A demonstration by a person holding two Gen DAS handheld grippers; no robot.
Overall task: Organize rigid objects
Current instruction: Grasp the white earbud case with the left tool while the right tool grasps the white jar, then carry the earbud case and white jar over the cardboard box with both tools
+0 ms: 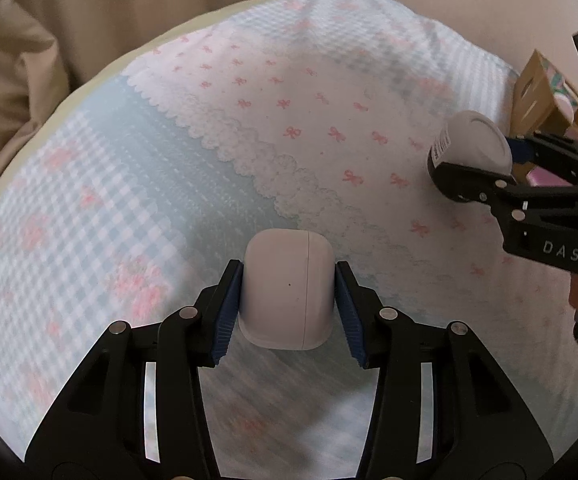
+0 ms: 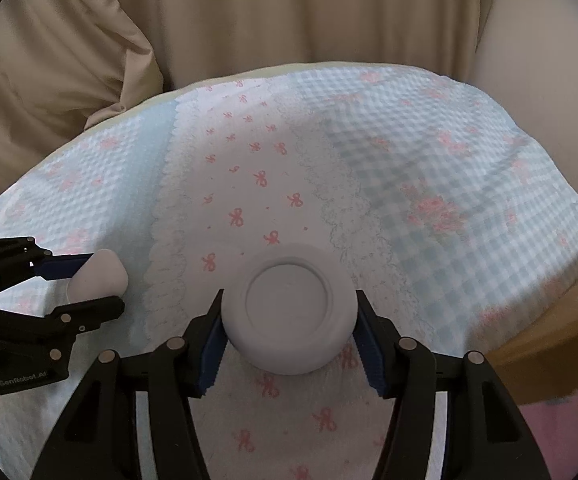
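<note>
Beige curtains hung behind a surface spread with a blue-gingham and pink-bow cloth (image 1: 217, 128); what lay under the cloth could not be told; a cardboard box (image 1: 537, 92) with pastel items stood at its right edge.

Held above the cloth in the left gripper (image 1: 287, 300) was a white case (image 1: 287, 292) with rounded corners and a lid seam; it looked light, stiff and glossy, so likely to slip; the flat sides offered the best hold, and the blue pads (image 1: 228, 312) pressed on exactly those; the jaws stood partly closed, clamped on the case at its lower half.

Gripped in the right gripper (image 2: 289, 320) was a white round jar (image 2: 291, 314), lid towards the camera; it seemed rigid and smooth, probably light; its curved wall gave only narrow contact, so a hold across the widest part suited it; the jaws sat fairly wide, closed on opposite sides of the jar there, and it hung clear of the cloth near the box.
</note>
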